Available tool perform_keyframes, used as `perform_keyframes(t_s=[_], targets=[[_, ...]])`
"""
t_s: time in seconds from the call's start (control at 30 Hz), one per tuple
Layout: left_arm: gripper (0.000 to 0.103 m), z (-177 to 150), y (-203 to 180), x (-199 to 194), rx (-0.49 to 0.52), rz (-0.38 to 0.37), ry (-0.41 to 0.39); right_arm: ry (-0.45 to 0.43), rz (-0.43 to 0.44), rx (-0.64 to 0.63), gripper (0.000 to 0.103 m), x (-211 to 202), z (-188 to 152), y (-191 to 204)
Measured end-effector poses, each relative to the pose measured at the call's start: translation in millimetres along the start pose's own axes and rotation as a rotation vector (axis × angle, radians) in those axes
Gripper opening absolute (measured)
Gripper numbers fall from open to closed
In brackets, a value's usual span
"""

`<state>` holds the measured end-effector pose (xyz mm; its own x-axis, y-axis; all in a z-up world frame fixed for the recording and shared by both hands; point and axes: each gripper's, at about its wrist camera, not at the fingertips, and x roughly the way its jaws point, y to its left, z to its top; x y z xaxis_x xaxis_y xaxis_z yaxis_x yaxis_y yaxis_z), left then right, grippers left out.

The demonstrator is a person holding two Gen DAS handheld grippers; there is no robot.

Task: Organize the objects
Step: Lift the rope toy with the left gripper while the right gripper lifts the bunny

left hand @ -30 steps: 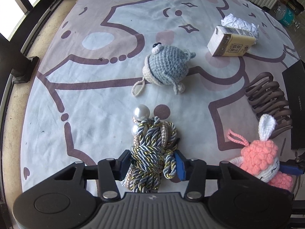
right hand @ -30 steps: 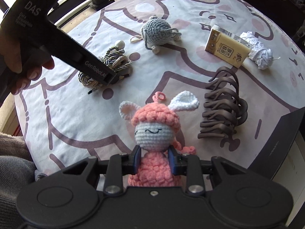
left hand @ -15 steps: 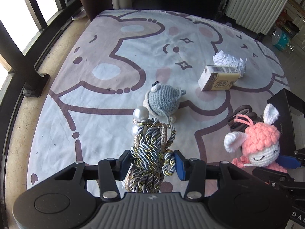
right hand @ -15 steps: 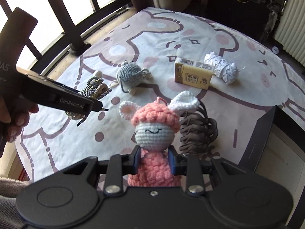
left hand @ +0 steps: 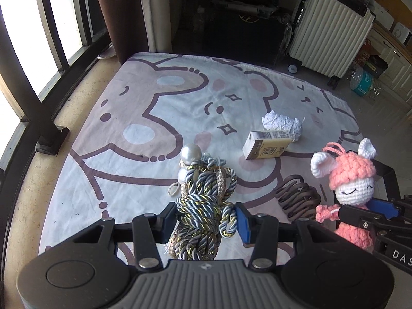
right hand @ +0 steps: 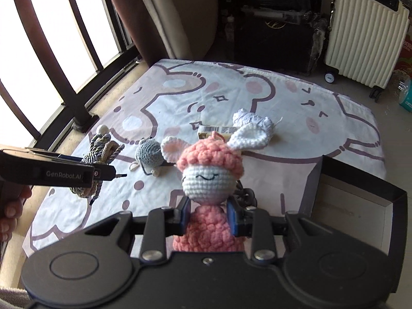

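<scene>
The left gripper point(left hand: 206, 217) has its jaws clamped on a rope bundle point(left hand: 203, 206), its pearl point(left hand: 190, 152) sticking up past the jaws. The right gripper point(right hand: 208, 212) has its jaws clamped on the pink body of a crochet bunny point(right hand: 209, 177), the head above them. Both are held over a cartoon-print mat point(left hand: 134, 118). Ahead of the left jaws lie a carton point(left hand: 267, 148) and a white wad point(left hand: 282, 125), touching; a hair claw point(left hand: 298, 198) lies between the two grippers. A grey crochet toy point(right hand: 150, 154) sits left of the right jaws, an open box point(right hand: 360, 206) to their right.
</scene>
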<state>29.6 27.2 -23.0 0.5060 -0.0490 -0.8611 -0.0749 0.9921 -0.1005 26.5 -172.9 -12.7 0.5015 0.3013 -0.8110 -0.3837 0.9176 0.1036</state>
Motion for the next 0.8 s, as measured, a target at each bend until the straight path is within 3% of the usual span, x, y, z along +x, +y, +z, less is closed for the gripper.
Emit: perform_keyframes(t_s=[0.8], targets=[[0.049, 3.7, -30.0, -45.0, 0.117, -0.005, -0.148, -0.129, -0.116, 0.153, 0.031, -46.2, 2.1, -27.2]])
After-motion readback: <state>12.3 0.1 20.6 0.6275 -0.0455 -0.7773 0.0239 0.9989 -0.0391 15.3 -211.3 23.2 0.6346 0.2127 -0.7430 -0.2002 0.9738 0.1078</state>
